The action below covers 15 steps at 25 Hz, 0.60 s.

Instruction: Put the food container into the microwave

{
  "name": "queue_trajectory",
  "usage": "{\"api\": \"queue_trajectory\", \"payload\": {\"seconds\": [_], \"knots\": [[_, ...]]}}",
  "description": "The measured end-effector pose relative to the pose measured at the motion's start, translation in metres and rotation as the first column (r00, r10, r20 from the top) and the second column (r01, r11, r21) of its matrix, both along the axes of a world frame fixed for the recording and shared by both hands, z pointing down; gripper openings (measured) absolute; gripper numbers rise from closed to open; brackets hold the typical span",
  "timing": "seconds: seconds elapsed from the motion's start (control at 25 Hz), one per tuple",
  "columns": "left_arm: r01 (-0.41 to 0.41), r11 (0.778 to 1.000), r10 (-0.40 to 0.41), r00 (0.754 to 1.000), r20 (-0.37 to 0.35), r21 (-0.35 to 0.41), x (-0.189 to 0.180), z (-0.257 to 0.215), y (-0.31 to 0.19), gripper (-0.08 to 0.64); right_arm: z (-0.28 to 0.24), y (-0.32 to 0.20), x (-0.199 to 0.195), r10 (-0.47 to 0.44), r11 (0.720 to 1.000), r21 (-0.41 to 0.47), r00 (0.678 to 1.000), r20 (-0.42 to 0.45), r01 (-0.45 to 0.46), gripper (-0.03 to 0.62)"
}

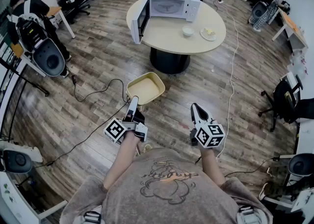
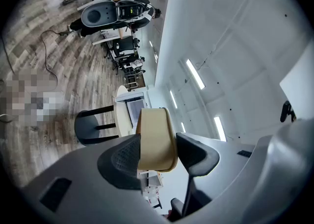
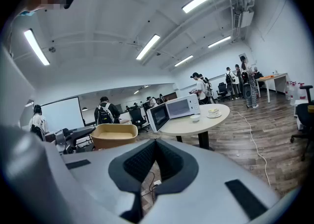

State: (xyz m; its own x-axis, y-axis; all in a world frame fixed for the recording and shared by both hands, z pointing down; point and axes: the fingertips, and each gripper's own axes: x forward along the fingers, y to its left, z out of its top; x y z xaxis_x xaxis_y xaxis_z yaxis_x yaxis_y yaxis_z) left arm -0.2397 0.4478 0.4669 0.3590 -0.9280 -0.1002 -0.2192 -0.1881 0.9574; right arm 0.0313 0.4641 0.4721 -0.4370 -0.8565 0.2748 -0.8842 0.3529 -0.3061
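- The left tongs (image 1: 133,100) are pinching the near wall of the food container (image 1: 145,89), holding it out in the air above the floor in front of the person.
- The right tongs (image 1: 195,107) are pressed together on nothing, hanging to the container's right.
- The microwave (image 1: 174,2) is sitting straight ahead on the round counter (image 1: 169,36), well apart from the container, with its door (image 1: 139,21) standing open to the left.
- The left hand is carrying the load, so I judge the coming move is calling for a straight carry forward into the open mouth, passing to the right of the door.
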Motion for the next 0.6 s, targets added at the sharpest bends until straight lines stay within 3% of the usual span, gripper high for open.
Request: {"api": "queue_trajectory", "payload": {"seconds": [0.16,0.6], "knots": [[-0.019,1.0,0.019,0.999,-0.051,0.014,0.007,-0.004,0.002,0.239,0.002,0.004,-0.001,0.001,1.0,-0.005,1.0,-0.004,-0.001,0.0],[-0.039,0.999,0.039,0.999,-0.021,0.003,-0.006,0.002,0.002,0.239,0.0,0.008,-0.013,0.034,0.999,-0.005,0.999,0.003,-0.034,0.0]]}}
